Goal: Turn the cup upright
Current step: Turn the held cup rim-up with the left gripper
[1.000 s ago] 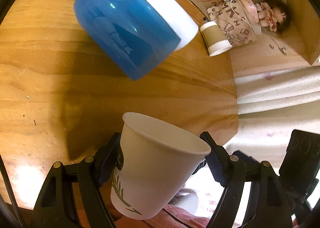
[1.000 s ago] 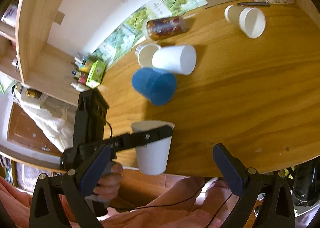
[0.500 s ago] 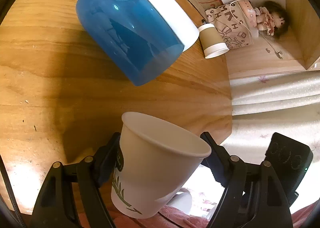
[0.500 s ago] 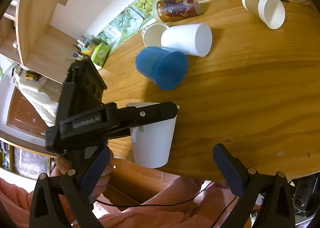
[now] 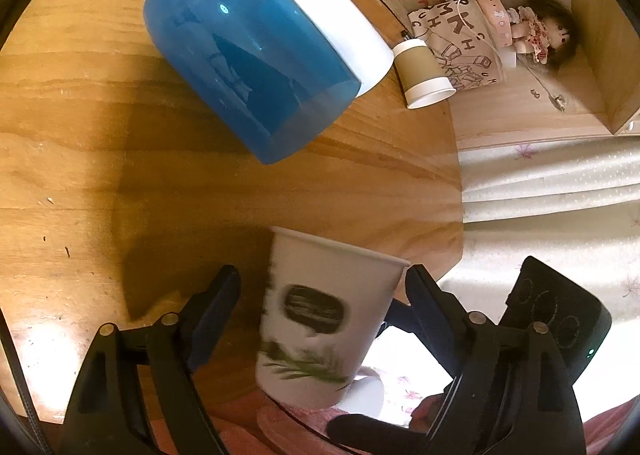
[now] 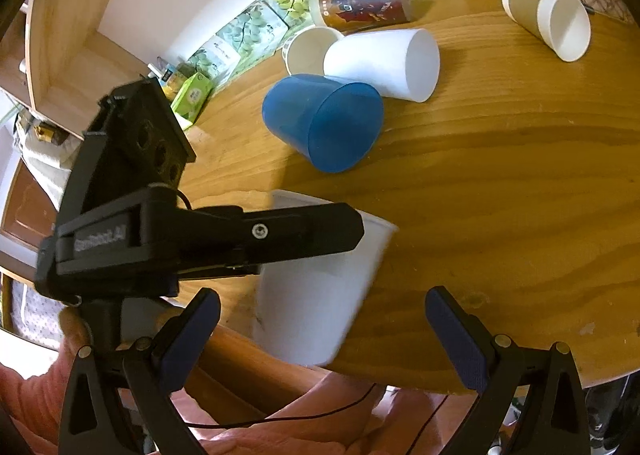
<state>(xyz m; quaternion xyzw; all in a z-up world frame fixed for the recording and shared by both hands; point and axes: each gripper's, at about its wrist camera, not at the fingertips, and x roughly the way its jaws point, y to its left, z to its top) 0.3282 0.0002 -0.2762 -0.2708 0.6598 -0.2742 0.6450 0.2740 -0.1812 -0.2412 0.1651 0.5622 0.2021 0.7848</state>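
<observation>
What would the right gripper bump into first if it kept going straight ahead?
Probably the white paper cup. It stands just beyond the open right gripper, partly between the fingers, with the left gripper around it. Depth is hard to judge.

the paper cup [image 5: 324, 319] is white with a dark oval label and a green leafy sprig. behind it on the honey-brown wooden table [image 5: 80, 159], the plastic cup [image 5: 248, 55] is translucent blue. beside that blue cup lie a plain white cup [image 6: 384, 63], a tan-sleeved cup [image 5: 422, 73] with white rim, and a brown-red patterned cup [image 6: 364, 5]. the left gripper [image 5: 320, 295] is black.
</observation>
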